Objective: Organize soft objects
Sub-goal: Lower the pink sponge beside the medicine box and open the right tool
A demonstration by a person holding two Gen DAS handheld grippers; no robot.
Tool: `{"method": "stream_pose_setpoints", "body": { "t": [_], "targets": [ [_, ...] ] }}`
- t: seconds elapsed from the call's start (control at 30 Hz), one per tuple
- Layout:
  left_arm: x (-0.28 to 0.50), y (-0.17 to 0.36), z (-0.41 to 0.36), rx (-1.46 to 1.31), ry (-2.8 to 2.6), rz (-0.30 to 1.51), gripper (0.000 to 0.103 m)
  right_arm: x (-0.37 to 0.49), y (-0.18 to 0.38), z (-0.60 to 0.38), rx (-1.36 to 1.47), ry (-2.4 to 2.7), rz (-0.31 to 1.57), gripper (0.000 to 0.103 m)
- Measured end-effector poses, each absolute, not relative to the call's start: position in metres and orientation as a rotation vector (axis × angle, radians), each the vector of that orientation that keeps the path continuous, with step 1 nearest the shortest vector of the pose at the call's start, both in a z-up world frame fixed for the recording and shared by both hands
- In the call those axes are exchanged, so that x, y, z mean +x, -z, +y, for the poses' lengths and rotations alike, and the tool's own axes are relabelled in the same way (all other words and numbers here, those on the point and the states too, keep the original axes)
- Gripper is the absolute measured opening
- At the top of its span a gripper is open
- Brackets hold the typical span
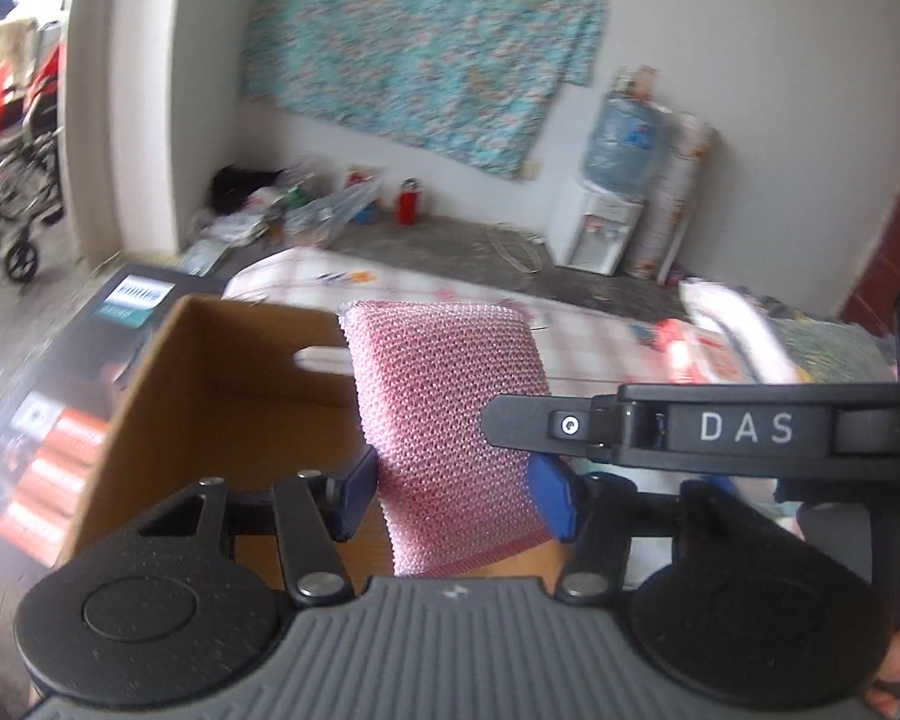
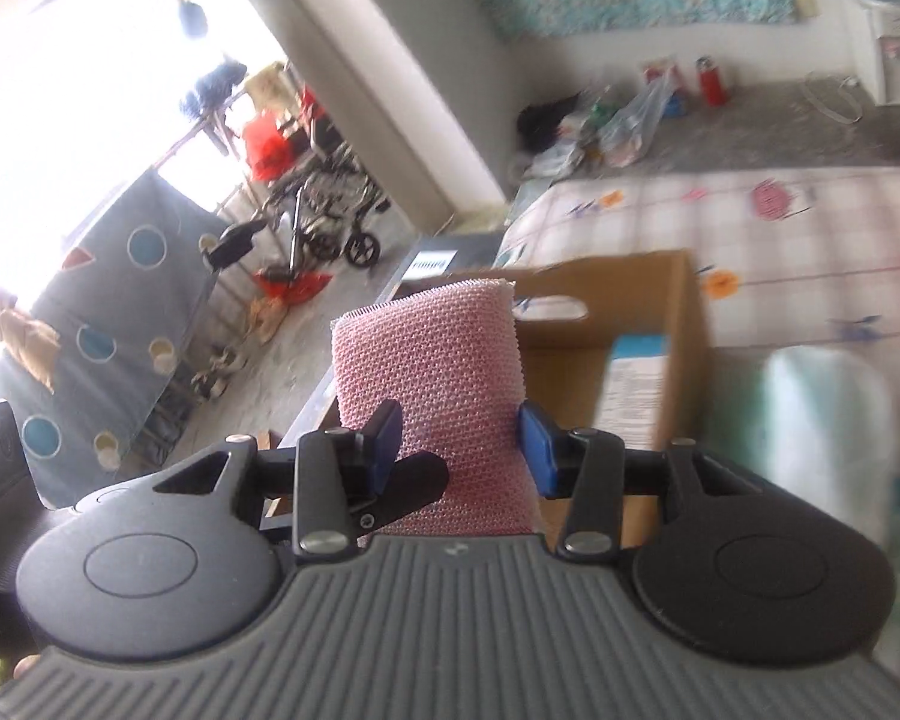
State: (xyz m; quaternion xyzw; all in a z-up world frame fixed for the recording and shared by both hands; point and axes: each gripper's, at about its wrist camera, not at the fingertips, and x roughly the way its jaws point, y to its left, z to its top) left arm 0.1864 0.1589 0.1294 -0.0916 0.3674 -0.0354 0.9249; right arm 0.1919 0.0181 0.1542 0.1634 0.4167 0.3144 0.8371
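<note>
A pink mesh sponge (image 1: 444,396) stands upright between the blue pads of my left gripper (image 1: 453,498), which is shut on it, above the near edge of an open cardboard box (image 1: 210,372). A black finger (image 1: 720,426) of the other gripper reaches in from the right, its tip across the sponge. In the right wrist view my right gripper (image 2: 461,447) is likewise shut on a pink mesh sponge (image 2: 432,360), near the same cardboard box (image 2: 630,294), which holds a blue-and-white packet (image 2: 630,384). I cannot tell if it is one sponge or two.
The box sits on a checked tablecloth (image 1: 594,336) (image 2: 780,240). A dark printed carton (image 1: 60,396) lies left of it. A white plastic bag (image 2: 822,420) is at the right. On the floor beyond are a water dispenser (image 1: 600,228), clutter and a wheelchair (image 2: 330,204).
</note>
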Motion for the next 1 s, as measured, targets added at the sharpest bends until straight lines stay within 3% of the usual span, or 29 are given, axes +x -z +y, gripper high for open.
{"method": "stream_pose_setpoints", "body": {
  "t": [0.57,1.0],
  "targets": [
    [0.304,-0.001,0.220,-0.171,0.044,1.140,0.060,0.295,-0.020,0.108,0.273,-0.498,1.178,0.043],
    [0.313,0.008,0.217,-0.089,0.093,1.106,0.057,0.297,-0.043,0.103,0.208,-0.489,1.071,0.041]
  ]
}}
